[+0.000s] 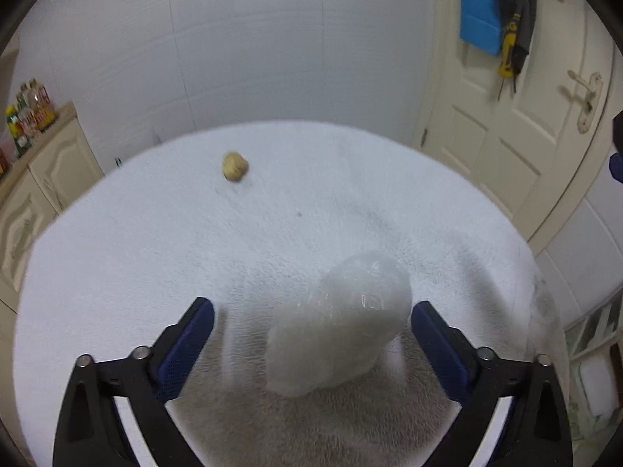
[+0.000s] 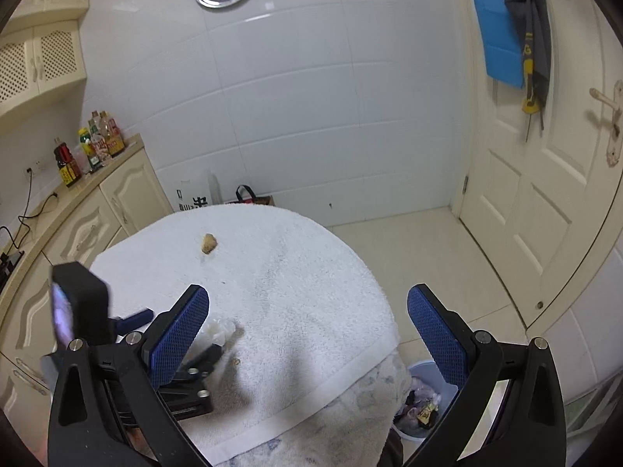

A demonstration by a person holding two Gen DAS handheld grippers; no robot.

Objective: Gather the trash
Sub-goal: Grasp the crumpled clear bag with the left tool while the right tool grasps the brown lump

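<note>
A crumpled wad of clear-white plastic film (image 1: 338, 327) lies on the white towel (image 1: 155, 241) covering the table. My left gripper (image 1: 313, 307) straddles it, open: the right pad (image 1: 432, 334) is at the wad's edge, the left pad (image 1: 187, 342) stands clear of it. A yellow-brown lump (image 1: 234, 166) sits farther back on the towel. In the right wrist view the wad (image 2: 218, 330) peeks out beside the left tool's black housing (image 2: 80, 299), and the lump (image 2: 209, 244) lies beyond. My right gripper (image 2: 307, 292) hangs open over the towel's near right edge, with nothing between its fingers.
A pale blue bin (image 2: 424, 401) holding wrappers stands on the floor below the table's right edge. A tiny crumb (image 2: 235, 360) lies on the towel. A cream cabinet (image 2: 117, 202) with bottles is on the left, a door (image 2: 545, 194) on the right.
</note>
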